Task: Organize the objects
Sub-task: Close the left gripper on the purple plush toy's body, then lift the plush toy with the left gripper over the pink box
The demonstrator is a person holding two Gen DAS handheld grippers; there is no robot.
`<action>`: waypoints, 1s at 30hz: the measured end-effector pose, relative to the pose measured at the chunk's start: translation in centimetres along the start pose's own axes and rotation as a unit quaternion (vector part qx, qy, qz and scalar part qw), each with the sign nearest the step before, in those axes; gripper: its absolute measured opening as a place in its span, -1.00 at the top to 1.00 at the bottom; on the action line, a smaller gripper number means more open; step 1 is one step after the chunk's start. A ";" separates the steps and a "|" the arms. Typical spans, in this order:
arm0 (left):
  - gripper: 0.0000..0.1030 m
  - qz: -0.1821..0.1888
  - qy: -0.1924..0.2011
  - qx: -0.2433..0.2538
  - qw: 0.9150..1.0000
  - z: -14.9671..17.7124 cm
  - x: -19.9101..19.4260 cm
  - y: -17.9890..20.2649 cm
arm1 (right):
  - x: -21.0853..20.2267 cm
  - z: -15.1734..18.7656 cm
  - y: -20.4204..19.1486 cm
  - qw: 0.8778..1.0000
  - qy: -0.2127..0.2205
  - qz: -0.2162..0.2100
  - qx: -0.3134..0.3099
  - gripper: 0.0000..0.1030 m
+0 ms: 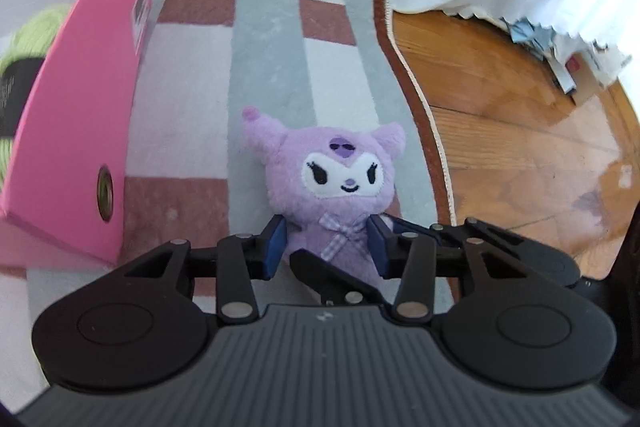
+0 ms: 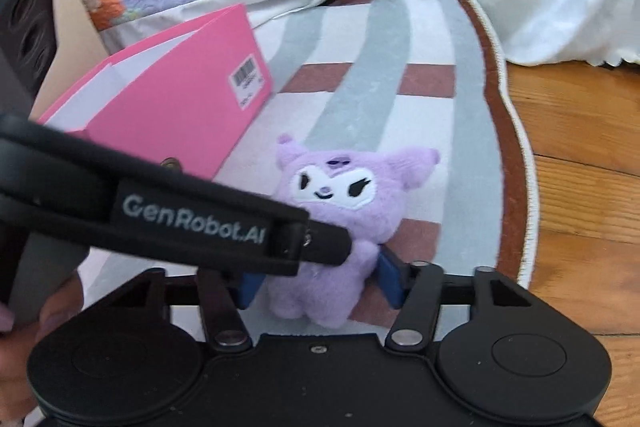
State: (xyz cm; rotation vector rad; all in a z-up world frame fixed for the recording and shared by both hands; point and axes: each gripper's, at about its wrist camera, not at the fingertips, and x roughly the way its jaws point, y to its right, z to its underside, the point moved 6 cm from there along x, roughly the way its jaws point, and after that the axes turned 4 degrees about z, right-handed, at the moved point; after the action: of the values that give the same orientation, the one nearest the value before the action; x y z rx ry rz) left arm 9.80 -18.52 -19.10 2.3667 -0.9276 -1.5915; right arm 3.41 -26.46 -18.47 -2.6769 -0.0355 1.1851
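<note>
Clearly, step: picking up the plush [image 1: 334, 187] to put it away, judged from both tools converging on it.
Plush: purple, lying face up on the striped rug [image 1: 272, 39], just beside the pink box [image 1: 80, 131], near the rug's brown edge.
Left hand-held gripper [image 1: 327, 245]: jaws part-open, blue pads [image 1: 276, 247] on either side of the plush's body at the bow; they look close to touching it, but I cannot tell if they press.
Right hand-held gripper [image 2: 320, 285]: also part-open around the plush's lower body [image 2: 324, 291], with the left tool crossing in front of it.
Box: open-topped, with a green yarn ball [image 1: 28, 39] visible behind its wall.
Floor: wood [image 1: 520, 131], beyond the rug.
Next move: one tool should close on the soft body and lift; the other should back off so they do not clash. The box seems the likely place for it.
</note>
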 end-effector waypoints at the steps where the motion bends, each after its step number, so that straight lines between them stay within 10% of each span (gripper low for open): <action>1: 0.14 0.003 0.001 -0.004 1.000 0.0 0.1 -0.1 | 0.0 0.0 0.1 1.000 0.000 0.001 0.002 -0.10; 30: 0.57 0.017 0.022 0.010 1.000 1.1 -6.0 0.3 | -4.3 -0.6 -3.7 1.000 0.001 -0.020 -0.018 0.28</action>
State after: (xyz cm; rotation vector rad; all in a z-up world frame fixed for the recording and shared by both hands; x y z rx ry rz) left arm 7.17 -15.17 -14.70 2.3763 -0.9731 -1.5193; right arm 1.22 -23.42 -14.19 -2.6942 -0.1107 1.1806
